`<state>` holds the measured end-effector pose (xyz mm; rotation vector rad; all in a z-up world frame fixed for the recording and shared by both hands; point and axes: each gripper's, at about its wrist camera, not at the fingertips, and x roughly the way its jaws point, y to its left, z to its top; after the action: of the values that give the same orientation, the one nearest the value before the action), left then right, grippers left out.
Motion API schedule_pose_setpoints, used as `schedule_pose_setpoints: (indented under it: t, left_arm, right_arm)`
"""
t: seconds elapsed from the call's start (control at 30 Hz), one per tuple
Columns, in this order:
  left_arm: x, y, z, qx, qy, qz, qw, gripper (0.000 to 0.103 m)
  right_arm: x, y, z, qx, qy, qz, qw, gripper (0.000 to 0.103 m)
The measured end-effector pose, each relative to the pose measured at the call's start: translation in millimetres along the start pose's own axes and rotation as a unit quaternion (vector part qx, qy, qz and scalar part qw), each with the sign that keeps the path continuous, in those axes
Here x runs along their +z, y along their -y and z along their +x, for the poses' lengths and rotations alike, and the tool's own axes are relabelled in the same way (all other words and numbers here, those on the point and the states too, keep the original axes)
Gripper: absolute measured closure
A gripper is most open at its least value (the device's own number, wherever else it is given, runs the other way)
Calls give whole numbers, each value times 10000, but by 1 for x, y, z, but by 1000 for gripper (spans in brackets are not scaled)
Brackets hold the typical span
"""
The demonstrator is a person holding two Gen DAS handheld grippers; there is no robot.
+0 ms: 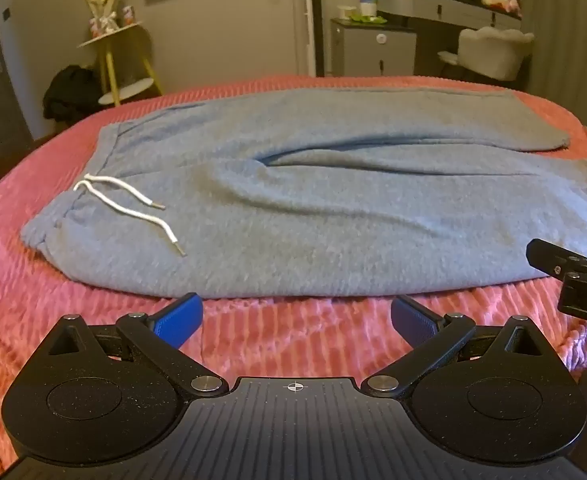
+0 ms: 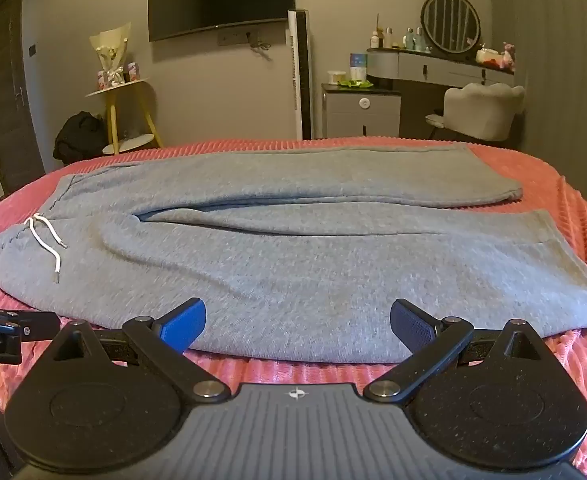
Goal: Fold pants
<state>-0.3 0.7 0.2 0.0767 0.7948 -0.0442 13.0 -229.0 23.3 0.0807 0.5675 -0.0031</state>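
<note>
Grey pants [image 1: 293, 200] lie flat on pink bedspread [image 1: 73, 320]; both grippers' fingers [image 1: 179, 320] [image 2: 183, 326] spread apart.

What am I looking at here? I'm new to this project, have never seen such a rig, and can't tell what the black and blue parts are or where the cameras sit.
There is no robot arm. A person holds a hand-held two-finger gripper in each hand, and each carries a wide-angle camera looking forward along its fingers. One picture comes from the left gripper, the other from the right gripper. The black plates at the bottom are the tool's body; the blue pads are its fingertips. Both grippers are open and hold nothing.

Ahead, grey sweatpants lie flat and unfolded on a bed's pink ribbed blanket, waistband and white drawstring to the left, leg ends to the right. Each view also catches the other gripper at its edge.
</note>
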Motion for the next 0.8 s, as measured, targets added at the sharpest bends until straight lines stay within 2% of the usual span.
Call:
schedule_pose_setpoints:
  t: [0.47, 0.8]
  left_arm:
    - [1, 12, -7, 78, 27, 37, 10000, 0]
    - [4, 4, -5, 10, 32, 14, 10000, 0]
  right_arm:
    - [1, 3, -2, 17, 46, 116, 9999, 4]
    - [0, 6, -4, -2, 90, 199, 9998, 4]
